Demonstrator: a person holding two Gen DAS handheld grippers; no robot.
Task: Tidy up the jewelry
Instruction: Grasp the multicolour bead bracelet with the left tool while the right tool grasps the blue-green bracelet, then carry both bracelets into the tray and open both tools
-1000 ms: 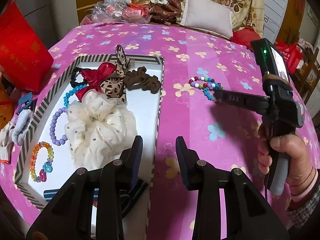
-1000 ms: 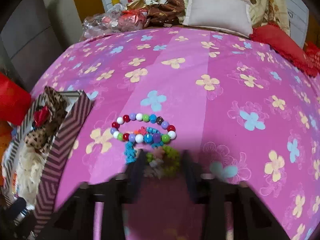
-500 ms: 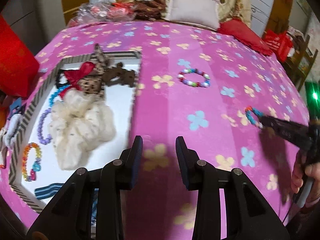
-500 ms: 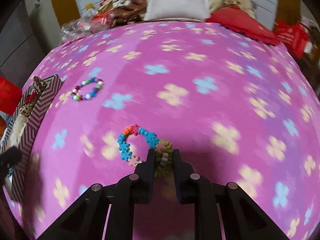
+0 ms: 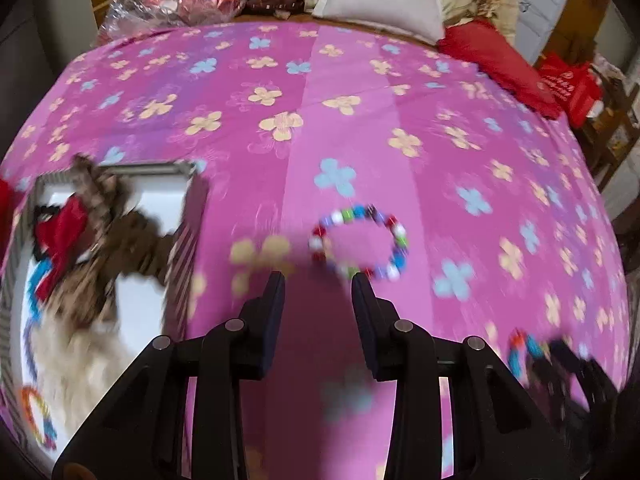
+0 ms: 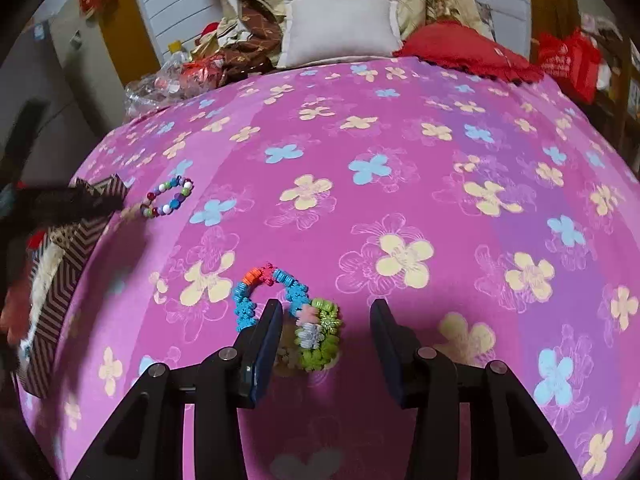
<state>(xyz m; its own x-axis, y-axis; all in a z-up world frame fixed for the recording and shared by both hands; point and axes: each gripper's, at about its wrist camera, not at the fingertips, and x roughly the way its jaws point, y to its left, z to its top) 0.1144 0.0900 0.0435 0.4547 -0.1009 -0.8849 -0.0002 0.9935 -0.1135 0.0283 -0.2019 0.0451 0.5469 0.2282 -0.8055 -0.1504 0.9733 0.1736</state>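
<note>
Both grippers are wide apart and hold nothing, as far as I can see. My left gripper (image 5: 318,284) hangs low over the pink cover (image 5: 360,92), and the bead bracelet (image 5: 360,242) lies just ahead of its tips, a little to the right side. The left-wrist picture is blurred, so I cannot say if a tip already touches the beads.

My right gripper (image 6: 324,312) is also spread. The flower bracelet (image 6: 292,312) lies on the cover between its two fingers, closer to the left finger (image 6: 266,330), and part of the ring reaches out past that finger. Nothing pinches it.

The box (image 5: 188,208) with the striped wall stands to the left of my left gripper. Inside I see a red bow (image 5: 60,236), a cream scrunchie (image 5: 80,356), a brown hair clip (image 5: 136,240) and a small rainbow bracelet (image 5: 34,416). From my right gripper the box is far off to the left, and the bead bracelet lies beside its near corner.

My judgement of the progress: most pieces are already collected in the box, and two bracelets are left on the cover. I think the left gripper is going for the bead bracelet, since it lies right in front of the tips. The flower bracelet must be gripped again and carried over to the box, or passed across. After these two, I see nothing more loose on the cover.
</note>
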